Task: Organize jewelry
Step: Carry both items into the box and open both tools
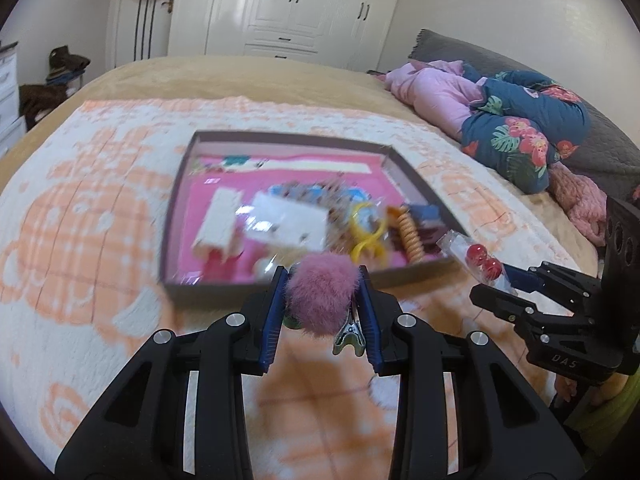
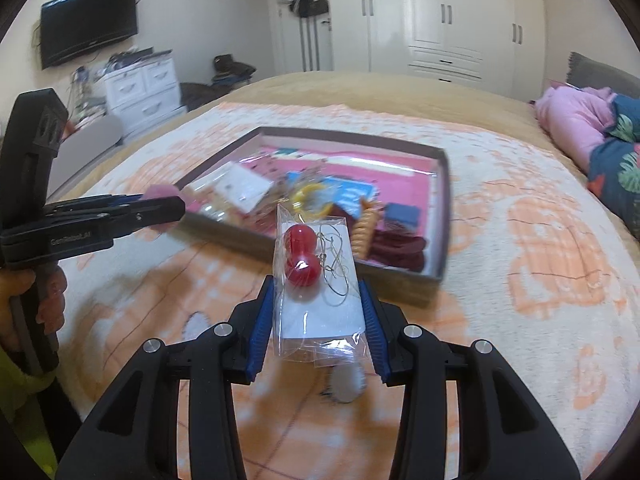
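A fluffy pink pompom clip [image 1: 321, 297] with a silver metal clasp is seen between the blue pads of the black left hand-held gripper [image 1: 323, 294]. Two glossy red ball earrings [image 2: 301, 255] on a white card are seen inside a clear packet [image 2: 318, 280], between the blue pads of the black right hand-held gripper [image 2: 318, 304]. The brown-walled box [image 1: 404, 168] is lined in bright pink. The blanket [image 1: 80, 208] is patterned white and peach-orange.

Black hand-held gripper [image 1: 324, 280], blue ribbed pads [image 1: 275, 312], silver screws, yellow-green sleeve [image 2: 24, 392]
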`<state>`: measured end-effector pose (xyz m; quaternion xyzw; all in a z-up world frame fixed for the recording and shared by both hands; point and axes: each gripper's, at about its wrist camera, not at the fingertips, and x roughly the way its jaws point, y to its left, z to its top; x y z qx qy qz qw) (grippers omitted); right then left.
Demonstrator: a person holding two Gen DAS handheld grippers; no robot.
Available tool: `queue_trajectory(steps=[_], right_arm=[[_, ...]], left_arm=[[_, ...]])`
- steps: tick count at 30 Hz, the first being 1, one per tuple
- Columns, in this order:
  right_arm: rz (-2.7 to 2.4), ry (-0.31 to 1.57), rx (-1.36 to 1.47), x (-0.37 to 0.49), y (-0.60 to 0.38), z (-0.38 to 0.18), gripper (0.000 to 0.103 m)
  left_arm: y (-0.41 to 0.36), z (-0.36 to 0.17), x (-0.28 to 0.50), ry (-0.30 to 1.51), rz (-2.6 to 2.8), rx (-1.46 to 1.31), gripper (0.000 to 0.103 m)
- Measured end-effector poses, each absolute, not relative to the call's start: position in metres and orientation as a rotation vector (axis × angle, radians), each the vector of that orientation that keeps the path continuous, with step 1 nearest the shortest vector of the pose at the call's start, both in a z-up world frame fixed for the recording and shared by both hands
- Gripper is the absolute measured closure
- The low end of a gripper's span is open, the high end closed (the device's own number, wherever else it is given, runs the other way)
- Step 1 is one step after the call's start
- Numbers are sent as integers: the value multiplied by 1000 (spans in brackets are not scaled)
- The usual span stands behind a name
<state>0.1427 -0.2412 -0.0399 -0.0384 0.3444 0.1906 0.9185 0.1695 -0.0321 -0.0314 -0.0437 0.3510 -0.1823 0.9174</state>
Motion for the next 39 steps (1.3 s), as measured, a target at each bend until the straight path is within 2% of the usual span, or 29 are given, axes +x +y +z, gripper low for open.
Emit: queue_trajectory(steps=[19, 39], right_arm=[[298, 668, -69, 177, -263, -33, 63], [351, 715, -157, 212, -223, -54, 63]], left_arm=[[-79, -22, 225, 703, -416, -47, 77], [-61, -35, 268, 721, -324, -58, 77]])
